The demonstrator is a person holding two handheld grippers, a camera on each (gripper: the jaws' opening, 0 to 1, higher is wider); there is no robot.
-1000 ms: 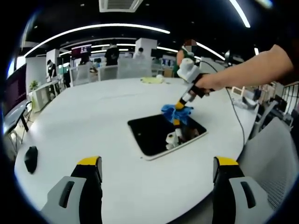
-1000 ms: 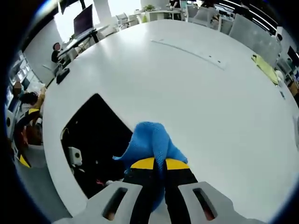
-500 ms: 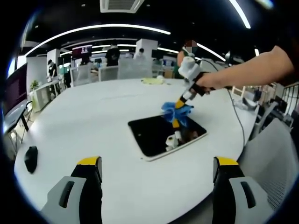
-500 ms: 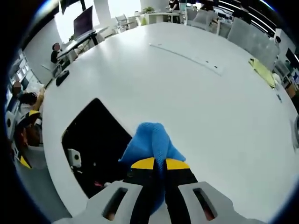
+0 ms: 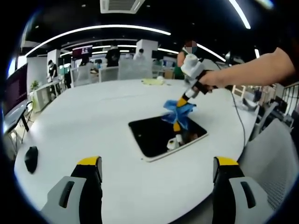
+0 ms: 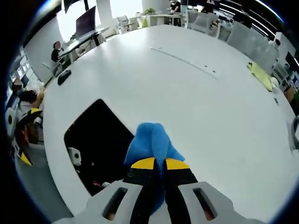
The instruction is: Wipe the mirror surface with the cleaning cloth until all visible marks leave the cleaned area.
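R gripper point(image 6: 159, 164) clenched on blue cloth point(image 6: 152, 142), which hangs over far-right edge of mirror point(image 5: 166, 134) w/ L gripper point(image 5: 159, 182) gaping at near side; risk: cloth skims, marks stay.

My left tongs point(image 5: 158, 179) hang low with jaws spread wide, holding nothing. My right tongs point(image 6: 159, 164) are clamped tight on the blue cloth point(image 6: 151, 143), my forearm point(image 5: 252, 70) stretched out behind them.
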